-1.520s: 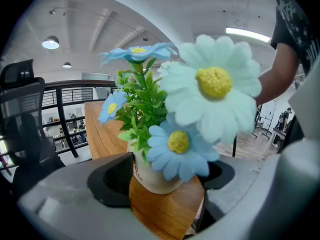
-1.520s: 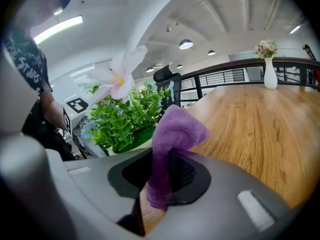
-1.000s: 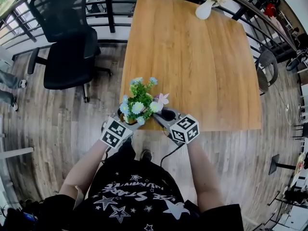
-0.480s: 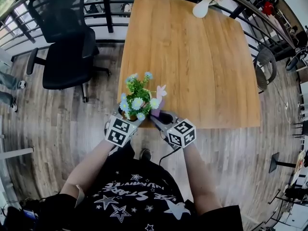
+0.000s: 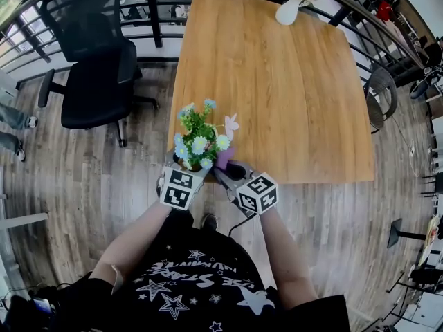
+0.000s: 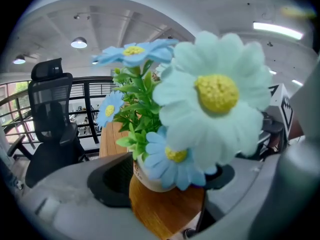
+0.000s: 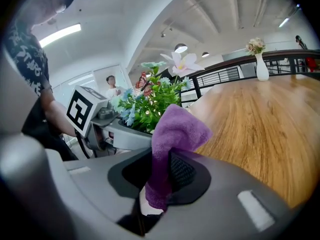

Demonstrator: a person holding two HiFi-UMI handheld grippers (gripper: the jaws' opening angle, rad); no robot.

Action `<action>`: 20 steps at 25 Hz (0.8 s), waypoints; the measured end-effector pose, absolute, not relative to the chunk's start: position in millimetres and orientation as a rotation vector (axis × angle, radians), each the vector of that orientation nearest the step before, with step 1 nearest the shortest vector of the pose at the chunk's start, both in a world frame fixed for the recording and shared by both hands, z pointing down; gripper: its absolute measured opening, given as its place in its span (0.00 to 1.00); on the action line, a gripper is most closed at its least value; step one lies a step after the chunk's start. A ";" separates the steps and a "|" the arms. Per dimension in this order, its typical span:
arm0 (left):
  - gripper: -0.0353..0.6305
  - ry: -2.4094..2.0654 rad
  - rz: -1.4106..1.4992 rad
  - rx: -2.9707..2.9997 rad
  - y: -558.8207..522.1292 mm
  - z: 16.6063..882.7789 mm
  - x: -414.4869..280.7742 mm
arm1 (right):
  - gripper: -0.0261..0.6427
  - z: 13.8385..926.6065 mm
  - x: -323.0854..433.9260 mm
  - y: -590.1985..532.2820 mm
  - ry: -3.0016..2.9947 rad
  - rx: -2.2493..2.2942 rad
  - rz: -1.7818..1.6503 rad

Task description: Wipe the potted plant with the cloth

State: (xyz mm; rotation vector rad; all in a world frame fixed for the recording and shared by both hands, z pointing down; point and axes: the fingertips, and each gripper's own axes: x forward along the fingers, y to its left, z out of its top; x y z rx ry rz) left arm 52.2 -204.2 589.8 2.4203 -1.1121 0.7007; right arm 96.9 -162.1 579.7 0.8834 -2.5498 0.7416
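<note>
The potted plant (image 5: 197, 140), a white pot (image 6: 150, 176) of green leaves and pale blue daisies, hangs at the near left corner of the wooden table (image 5: 291, 95). My left gripper (image 5: 183, 166) is shut on the pot, with a black pad on each side in the left gripper view (image 6: 167, 178). The purple cloth (image 5: 225, 158) sits close against the right side of the foliage. My right gripper (image 5: 232, 169) is shut on it. In the right gripper view the cloth (image 7: 175, 131) bunches up out of the gripper (image 7: 167, 171), next to the leaves (image 7: 150, 106).
A black office chair (image 5: 97, 61) stands on the wood floor left of the table. A white vase of flowers (image 5: 289, 9) is at the table's far edge, by a dark railing (image 5: 159, 12). A person (image 7: 111, 86) stands far off in the right gripper view.
My left gripper has rolled and shifted a little to the right, and the plant has turned with it. My right gripper has drawn slightly left, towards the plant, with the cloth.
</note>
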 end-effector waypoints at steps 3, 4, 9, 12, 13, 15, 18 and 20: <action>0.65 -1.088 0.706 2.433 -201.5 590.0 50.7 | 0.16 579.6 98.2 -162.4 -2.545 0.901 0.748; 0.65 -1.064 0.707 2.448 -199.7 589.9 49.7 | 0.16 579.7 98.5 -162.2 -2.543 0.906 0.750; 0.66 -0.873 0.771 2.644 -188.1 587.3 41.7 | 0.16 579.4 100.6 -163.4 -2.533 0.924 0.753; 0.71 -0.785 0.793 2.722 -188.5 586.0 30.2 | 0.16 579.4 100.8 -164.6 -2.528 0.921 0.749; 0.73 -0.748 0.802 2.751 -189.2 585.3 27.0 | 0.16 579.3 100.7 -165.0 -2.526 0.920 0.749; 0.77 -0.660 0.817 2.819 -191.5 584.0 23.7 | 0.16 579.2 101.2 -165.5 -2.523 0.920 0.750; 0.83 -0.510 0.817 2.900 -197.4 583.5 24.4 | 0.16 580.6 102.0 -166.1 -2.519 0.918 0.754; 0.86 -0.398 0.857 2.951 -200.9 583.5 26.5 | 0.16 581.3 102.2 -166.2 -2.517 0.914 0.759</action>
